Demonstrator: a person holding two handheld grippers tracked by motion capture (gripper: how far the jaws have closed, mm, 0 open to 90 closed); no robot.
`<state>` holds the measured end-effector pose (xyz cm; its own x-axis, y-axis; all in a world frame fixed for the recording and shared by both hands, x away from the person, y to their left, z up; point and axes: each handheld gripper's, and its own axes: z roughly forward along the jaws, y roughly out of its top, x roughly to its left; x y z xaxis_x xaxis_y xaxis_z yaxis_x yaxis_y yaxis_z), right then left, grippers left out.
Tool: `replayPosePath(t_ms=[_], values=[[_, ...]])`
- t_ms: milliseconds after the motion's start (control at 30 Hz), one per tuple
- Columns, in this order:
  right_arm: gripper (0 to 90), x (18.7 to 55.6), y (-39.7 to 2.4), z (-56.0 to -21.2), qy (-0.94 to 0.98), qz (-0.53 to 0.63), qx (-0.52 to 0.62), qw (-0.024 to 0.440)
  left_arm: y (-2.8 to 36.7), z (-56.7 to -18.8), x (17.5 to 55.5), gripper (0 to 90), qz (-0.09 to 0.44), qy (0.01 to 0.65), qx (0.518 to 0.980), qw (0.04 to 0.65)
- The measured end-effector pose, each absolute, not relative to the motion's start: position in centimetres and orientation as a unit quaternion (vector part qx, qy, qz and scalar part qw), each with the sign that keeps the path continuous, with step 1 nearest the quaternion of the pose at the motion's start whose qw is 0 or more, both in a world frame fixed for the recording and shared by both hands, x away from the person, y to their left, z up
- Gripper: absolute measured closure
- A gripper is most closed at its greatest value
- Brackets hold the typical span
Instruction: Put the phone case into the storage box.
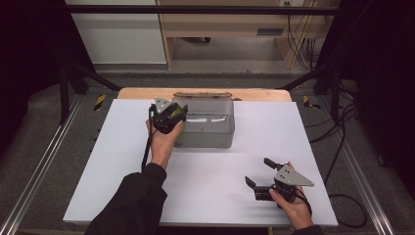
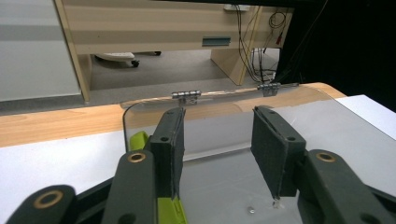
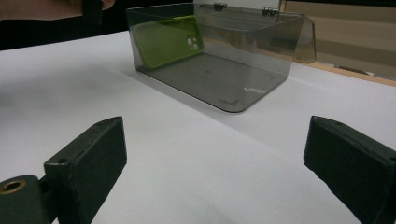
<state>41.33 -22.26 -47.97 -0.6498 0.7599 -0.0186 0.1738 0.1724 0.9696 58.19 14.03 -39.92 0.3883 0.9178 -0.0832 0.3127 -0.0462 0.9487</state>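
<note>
A smoky see-through box [image 1: 210,139] stands at the back middle of the white mat, its hinged lid [image 1: 201,95] folded back. A lime-green phone case [image 3: 168,41] leans inside against the box's left wall. My left gripper [image 1: 179,117] hangs over that left side of the box. In the left gripper view its jaws [image 2: 217,144] stand apart with nothing between them, and the green case [image 2: 138,140] shows beside and below the left jaw. My right gripper [image 1: 258,171] rests low near the front right, wide open and empty [image 3: 215,154], pointing toward the box [image 3: 219,79].
The white mat [image 1: 117,161] covers a wooden table whose far edge [image 1: 142,93] shows behind the box. Black frame posts stand at both back corners. Beyond are a wooden desk [image 2: 154,32] and hanging cables [image 2: 254,51].
</note>
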Motion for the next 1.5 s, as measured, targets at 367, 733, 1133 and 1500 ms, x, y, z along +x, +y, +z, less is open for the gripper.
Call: replayPosePath(t_ms=[367, 733, 1133, 1500], values=[[6.3, 41.3, -22.2, -48.0, 0.719, 0.555, 0.325, 0.264, 13.6, -39.9, 58.0, 46.3, 0.291, 0.461, 0.660, 0.517], [6.3, 41.4, -22.2, -48.0, 0.721, 0.553, 0.323, 0.265, 13.3, -39.5, 57.5, 39.3, 0.297, 0.430, 0.667, 0.531], [6.3, 41.4, -22.2, -48.0, 0.721, 0.553, 0.324, 0.265, 12.5, -39.5, 57.2, 25.6, 0.300, 0.425, 0.666, 0.534], [6.2, 41.4, -22.1, -48.1, 0.721, 0.552, 0.324, 0.264, 12.5, -39.4, 57.1, 10.8, 0.290, 0.431, 0.660, 0.542]])
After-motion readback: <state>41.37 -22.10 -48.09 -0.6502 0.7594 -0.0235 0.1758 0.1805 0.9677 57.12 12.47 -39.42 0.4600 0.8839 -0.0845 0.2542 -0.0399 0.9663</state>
